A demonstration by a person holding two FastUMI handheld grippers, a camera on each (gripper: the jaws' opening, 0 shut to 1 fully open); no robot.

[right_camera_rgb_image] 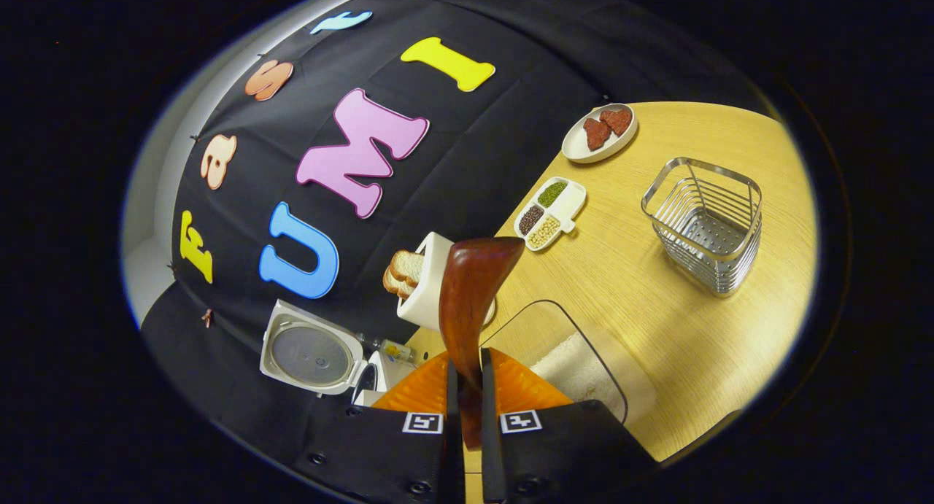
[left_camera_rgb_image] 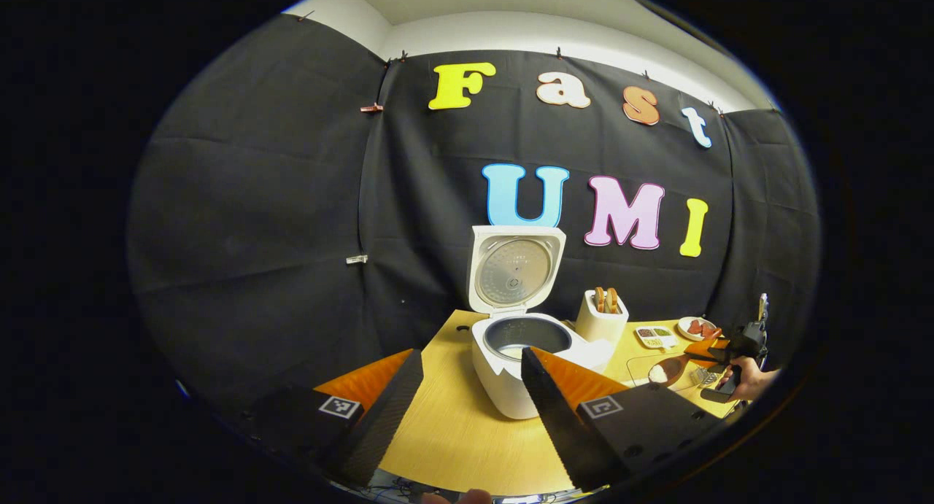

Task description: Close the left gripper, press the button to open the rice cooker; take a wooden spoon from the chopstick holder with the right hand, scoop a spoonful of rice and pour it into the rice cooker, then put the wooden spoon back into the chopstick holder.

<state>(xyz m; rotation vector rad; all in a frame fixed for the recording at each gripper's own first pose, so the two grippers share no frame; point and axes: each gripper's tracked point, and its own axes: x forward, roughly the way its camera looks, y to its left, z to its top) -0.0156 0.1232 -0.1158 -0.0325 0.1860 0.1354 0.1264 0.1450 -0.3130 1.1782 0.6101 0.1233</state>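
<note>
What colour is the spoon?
Dark reddish-brown wood; the wooden spoon shows best in the right gripper view.

White rice cooker [left_camera_rgb_image: 511,373], silvery inner lid; dark reddish-brown wooden spoon [right_camera_rgb_image: 471,292]; pale wood-grain table [right_camera_rgb_image: 657,285]; shiny metal chopstick holder [right_camera_rgb_image: 704,223].

No readable text or labels; square coded markers on left gripper [left_camera_rgb_image: 467,394], unreadable.
</note>
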